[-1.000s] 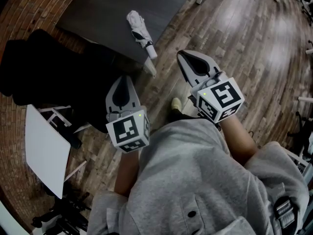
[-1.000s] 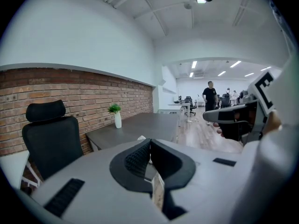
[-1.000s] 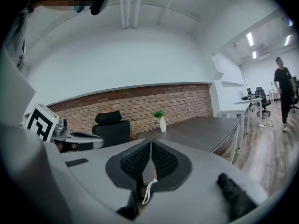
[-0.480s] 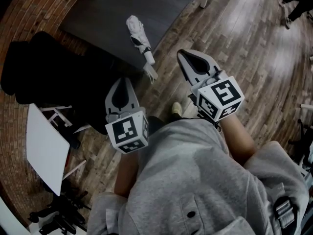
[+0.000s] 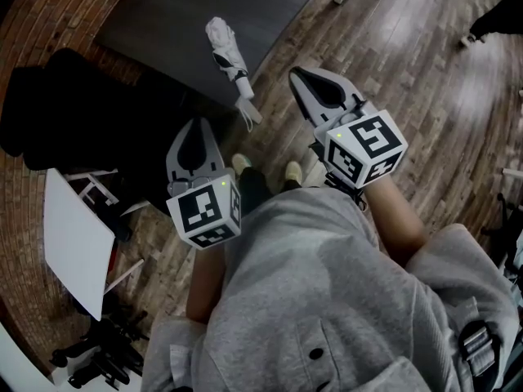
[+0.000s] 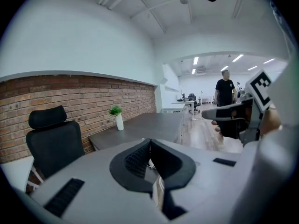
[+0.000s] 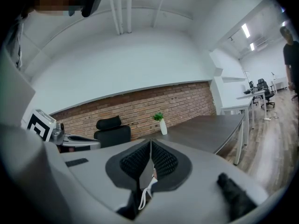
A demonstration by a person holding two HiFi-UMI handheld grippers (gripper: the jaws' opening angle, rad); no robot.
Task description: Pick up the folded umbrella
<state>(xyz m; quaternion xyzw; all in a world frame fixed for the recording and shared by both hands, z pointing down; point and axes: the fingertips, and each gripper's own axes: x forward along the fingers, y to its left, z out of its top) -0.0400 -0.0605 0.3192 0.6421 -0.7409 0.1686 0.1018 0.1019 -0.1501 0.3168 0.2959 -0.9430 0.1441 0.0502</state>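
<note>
The folded white umbrella (image 5: 226,58) lies on the near corner of the dark table (image 5: 172,19), and its strap (image 5: 248,111) hangs over the edge. My right gripper (image 5: 294,73) is shut and empty, to the right of the umbrella and apart from it, over the wood floor. In the right gripper view the jaws (image 7: 150,143) meet, and the white strap (image 7: 146,191) shows below them. My left gripper (image 5: 195,125) is lower and to the left, short of the table, also shut on nothing (image 6: 150,142).
A black office chair (image 5: 69,109) stands left of the table, with a white board (image 5: 75,243) beside it. A plant in a white vase (image 6: 117,118) stands on the table by the brick wall. A person (image 6: 225,91) stands far off. My shoes (image 5: 265,170) are on the floor between the grippers.
My right gripper has edged forward and left, nearer the table corner. A second shoe has come into sight between the grippers. The left gripper has hardly moved.
</note>
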